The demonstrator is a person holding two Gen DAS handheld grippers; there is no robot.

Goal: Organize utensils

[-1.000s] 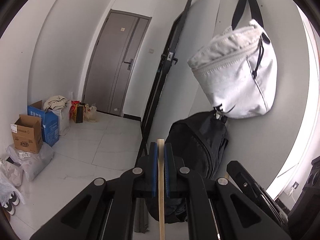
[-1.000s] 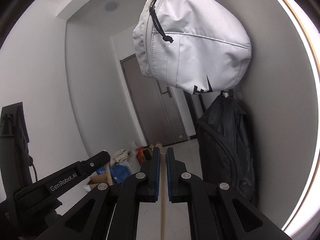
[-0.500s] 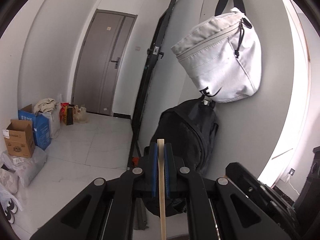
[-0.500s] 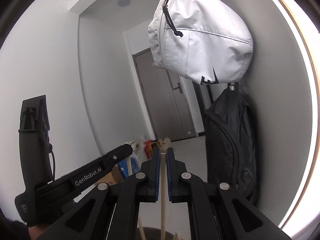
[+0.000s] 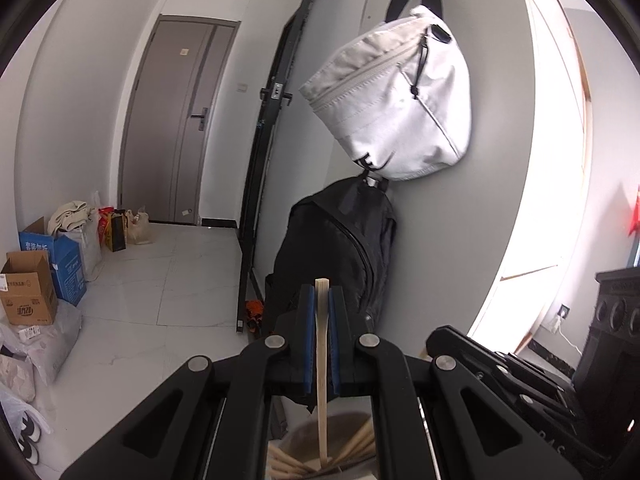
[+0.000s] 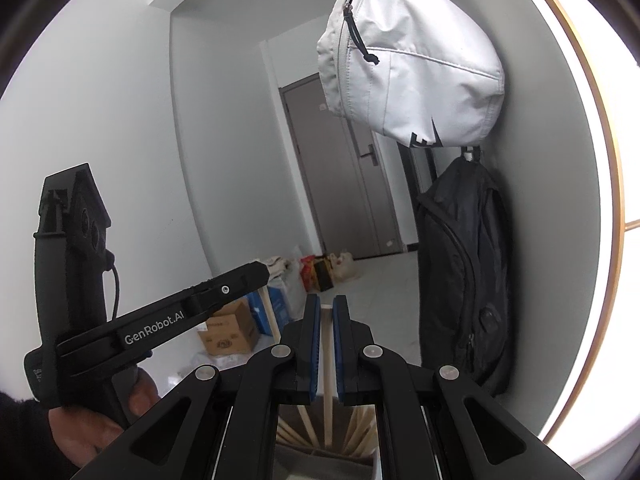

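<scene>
My left gripper (image 5: 319,294) is shut on a pale wooden chopstick (image 5: 321,364) that stands upright, its lower end inside a round holder (image 5: 320,454) with several other wooden sticks. My right gripper (image 6: 327,308) has its blue pads slightly apart around another wooden chopstick (image 6: 327,400), which stands in the same holder (image 6: 324,460). The left gripper also shows in the right wrist view (image 6: 256,274), to the left, held by a hand. The holder's base is hidden by the gripper bodies.
A white bag (image 5: 396,96) and a black backpack (image 5: 340,256) hang on the wall ahead. Cardboard boxes (image 5: 28,288) and bags line the floor at left near a grey door (image 5: 176,120). A black speaker (image 5: 616,312) stands at right.
Both grippers have lowered, and the holder with its sticks has come into view under them. The right gripper's pads have parted slightly around its chopstick. The left gripper still clamps its chopstick.
</scene>
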